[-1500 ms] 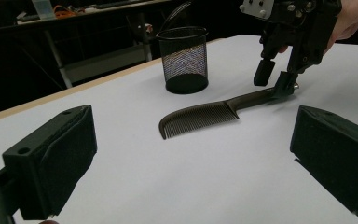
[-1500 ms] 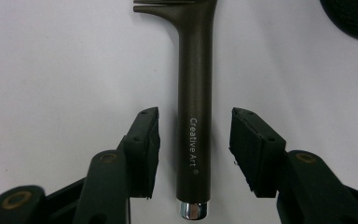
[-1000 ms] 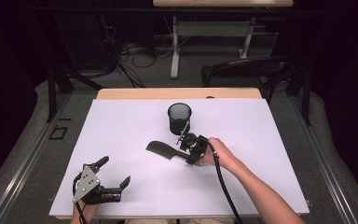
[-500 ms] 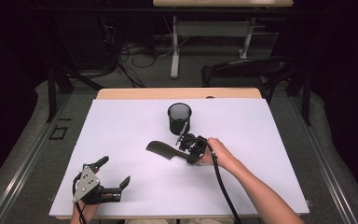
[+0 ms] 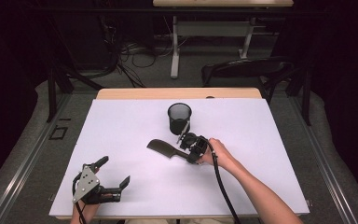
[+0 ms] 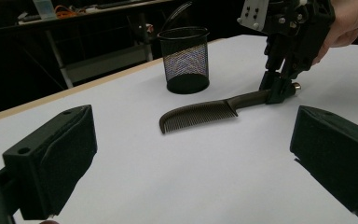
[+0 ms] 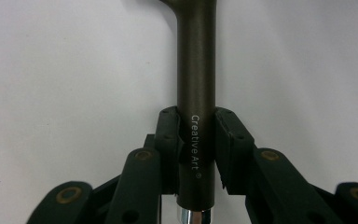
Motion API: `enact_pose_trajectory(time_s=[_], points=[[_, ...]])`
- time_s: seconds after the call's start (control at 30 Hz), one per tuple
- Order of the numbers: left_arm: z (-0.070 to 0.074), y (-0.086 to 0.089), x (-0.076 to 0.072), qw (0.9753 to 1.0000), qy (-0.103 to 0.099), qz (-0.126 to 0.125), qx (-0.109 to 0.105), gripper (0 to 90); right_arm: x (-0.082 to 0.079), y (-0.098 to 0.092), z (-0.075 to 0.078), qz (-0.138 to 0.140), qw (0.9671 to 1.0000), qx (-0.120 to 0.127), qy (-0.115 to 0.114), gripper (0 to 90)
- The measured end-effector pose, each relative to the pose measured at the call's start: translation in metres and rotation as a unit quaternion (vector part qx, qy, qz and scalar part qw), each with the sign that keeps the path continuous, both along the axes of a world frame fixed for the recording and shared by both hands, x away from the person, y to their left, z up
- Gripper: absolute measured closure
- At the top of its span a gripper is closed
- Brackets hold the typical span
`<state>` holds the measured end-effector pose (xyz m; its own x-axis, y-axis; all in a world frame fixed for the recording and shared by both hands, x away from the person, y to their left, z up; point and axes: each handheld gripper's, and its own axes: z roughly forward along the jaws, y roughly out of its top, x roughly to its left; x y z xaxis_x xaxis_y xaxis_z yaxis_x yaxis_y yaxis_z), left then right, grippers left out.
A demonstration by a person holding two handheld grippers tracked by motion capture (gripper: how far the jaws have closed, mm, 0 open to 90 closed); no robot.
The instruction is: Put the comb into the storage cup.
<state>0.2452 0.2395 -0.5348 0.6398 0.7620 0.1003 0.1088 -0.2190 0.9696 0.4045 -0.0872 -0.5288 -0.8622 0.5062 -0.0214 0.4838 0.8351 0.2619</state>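
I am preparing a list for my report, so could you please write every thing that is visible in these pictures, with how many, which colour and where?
comb: one, dark brown-black, lying flat near the table's middle, its handle clamped by the right gripper
mesh cup: one, black, upright on the table beyond the comb, apart from it
table: one, white top with a wooden far edge
chair: one, black, on the floor behind the table
cables: several, dark, on the floor behind the table
right gripper: one, black, jaws closed on the comb handle, held by the right hand
left gripper: one, black with a grey plate, jaws wide apart, at the table's near left edge
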Motion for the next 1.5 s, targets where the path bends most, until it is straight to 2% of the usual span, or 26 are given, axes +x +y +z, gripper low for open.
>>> enact_pose_trajectory(time_s=[0.1,0.33,0.47,0.8,1.07,1.5], points=[[0.000,0.000,0.000,1.0000,-0.001,0.000,0.000,0.5,0.000,-0.001,0.001,-0.003,0.9999,0.007,-0.009,73.1],[0.000,0.001,0.000,1.0000,0.000,0.001,0.000,0.5,-0.003,-0.006,0.005,-0.006,0.9990,0.042,-0.017,73.1],[0.000,0.000,0.000,1.0000,0.000,0.001,0.000,0.5,-0.006,-0.009,0.008,-0.007,0.9977,0.062,-0.026,73.1],[0.000,0.000,0.000,1.0000,0.001,0.001,0.000,0.5,-0.014,-0.021,0.013,-0.014,0.9948,0.092,-0.041,73.0],[0.000,0.000,0.001,1.0000,0.001,0.001,0.002,0.5,-0.021,-0.033,0.014,-0.020,0.9893,0.131,-0.061,72.9],[0.000,0.000,0.001,1.0000,0.002,0.002,0.000,0.6,-0.031,-0.042,0.009,-0.024,0.9809,0.172,-0.088,73.0]])
